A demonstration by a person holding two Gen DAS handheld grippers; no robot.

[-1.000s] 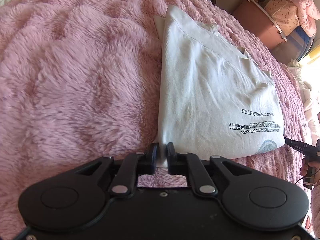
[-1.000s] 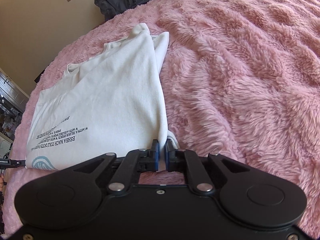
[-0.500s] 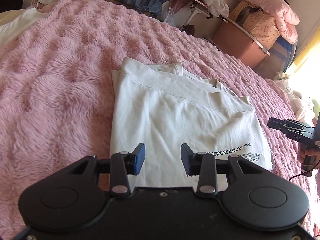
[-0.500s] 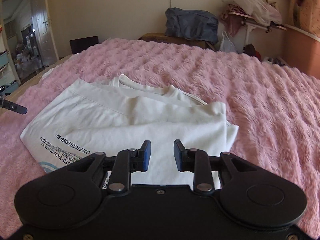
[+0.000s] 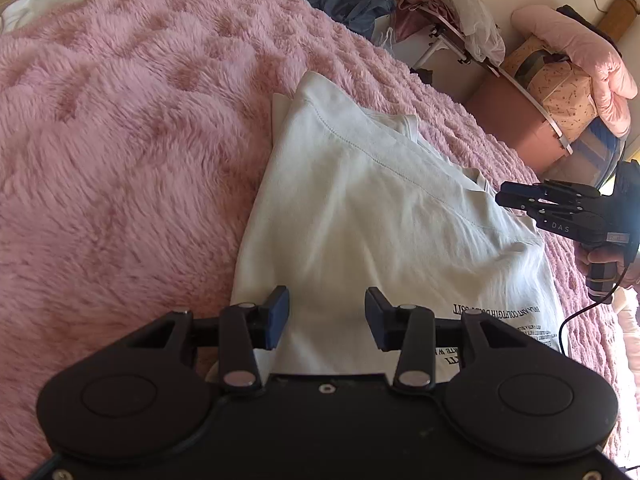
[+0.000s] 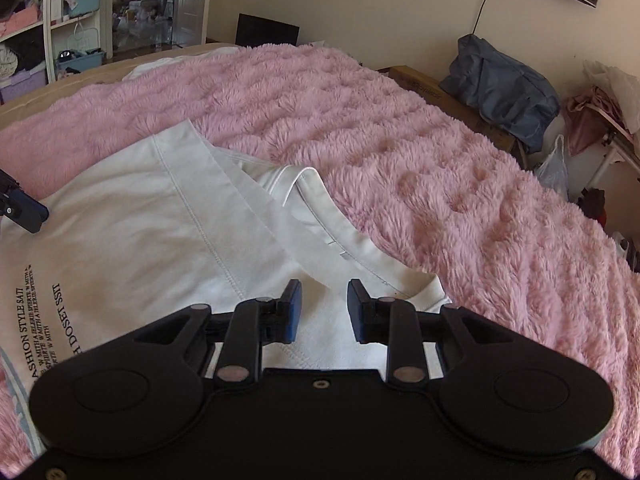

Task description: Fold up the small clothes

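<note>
A white T-shirt point(image 5: 380, 216) with black printed text lies folded on the pink fluffy blanket point(image 5: 120, 152). It also shows in the right wrist view point(image 6: 168, 240), with its collar toward the blanket's middle. My left gripper point(image 5: 326, 316) is open and empty, just above the shirt's near edge. My right gripper point(image 6: 323, 308) is open and empty above the shirt near the collar. The right gripper also shows in the left wrist view point(image 5: 560, 208), over the shirt's right side. A fingertip of the left gripper point(image 6: 24, 210) shows at the left edge of the right wrist view.
The blanket point(image 6: 400, 152) covers the bed. A blue-grey bag point(image 6: 504, 84), a plastic bag point(image 6: 554, 168) and a rack with clothes stand beyond the bed. Storage boxes and a pink quilt point(image 5: 576, 60) are piled at the right. Shelves point(image 6: 52, 20) stand at far left.
Both grippers let go of the shirt's edge and opened. They then lifted and moved over the folded shirt; the right one swung toward the collar side.
</note>
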